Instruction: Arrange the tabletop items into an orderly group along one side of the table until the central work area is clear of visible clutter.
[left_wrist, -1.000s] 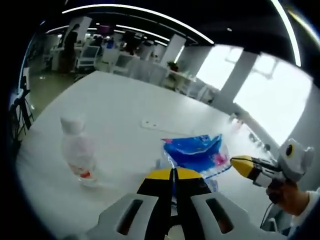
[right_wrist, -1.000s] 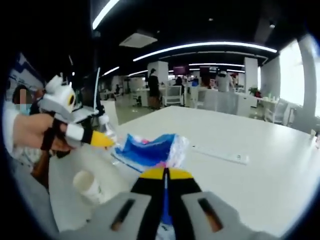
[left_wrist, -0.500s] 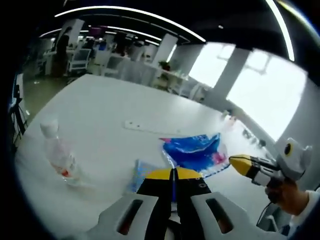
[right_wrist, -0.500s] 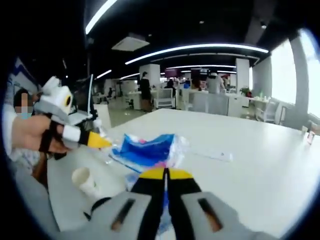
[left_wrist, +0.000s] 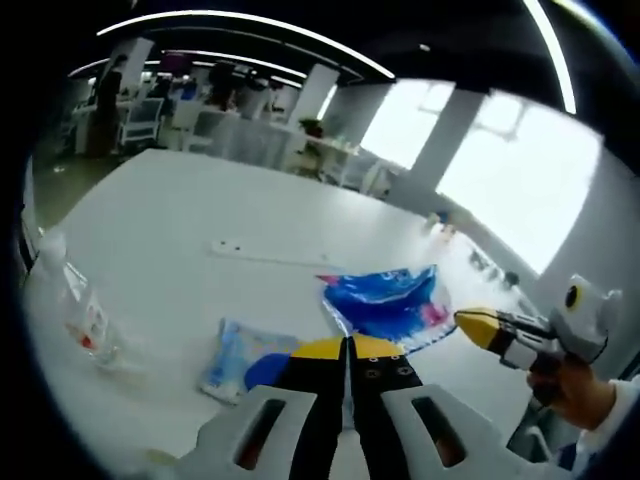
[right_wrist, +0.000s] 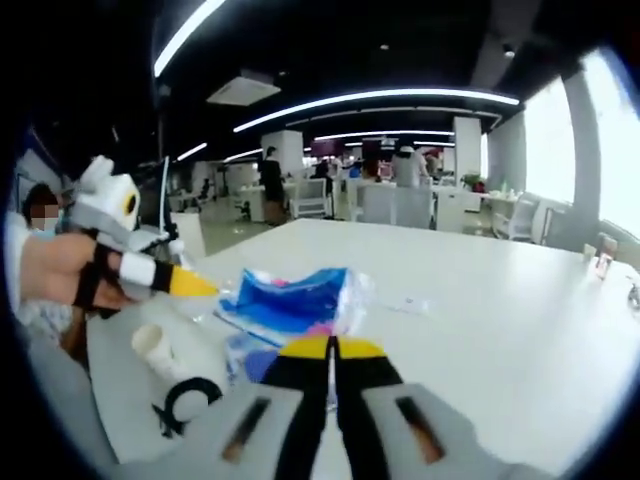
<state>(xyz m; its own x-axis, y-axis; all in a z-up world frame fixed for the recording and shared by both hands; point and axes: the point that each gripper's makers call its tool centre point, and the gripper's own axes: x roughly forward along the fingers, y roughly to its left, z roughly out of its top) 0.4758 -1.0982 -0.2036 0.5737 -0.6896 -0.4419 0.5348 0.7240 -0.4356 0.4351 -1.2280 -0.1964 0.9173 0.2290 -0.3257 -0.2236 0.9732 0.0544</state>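
Both cameras are rising, bringing into the left gripper view a pale blue packet (left_wrist: 232, 357) lying on the white table (left_wrist: 180, 230) under the blue plastic bag (left_wrist: 388, 303), while the water bottle (left_wrist: 78, 315) is sliding toward that view's edge. The left gripper (left_wrist: 347, 347) and right gripper (right_wrist: 331, 346), jaws pressed together, are each pinching the crinkled, glossy bag, holding it stretched between them above the table. Beside the bag, the right gripper view is showing a paper cup (right_wrist: 152, 347) and a black cable loop (right_wrist: 187, 404); beyond it lies a white power strip (left_wrist: 262, 254).

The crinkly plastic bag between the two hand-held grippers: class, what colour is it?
The plastic bag is mainly blue with some pink, clearest in the left gripper view.
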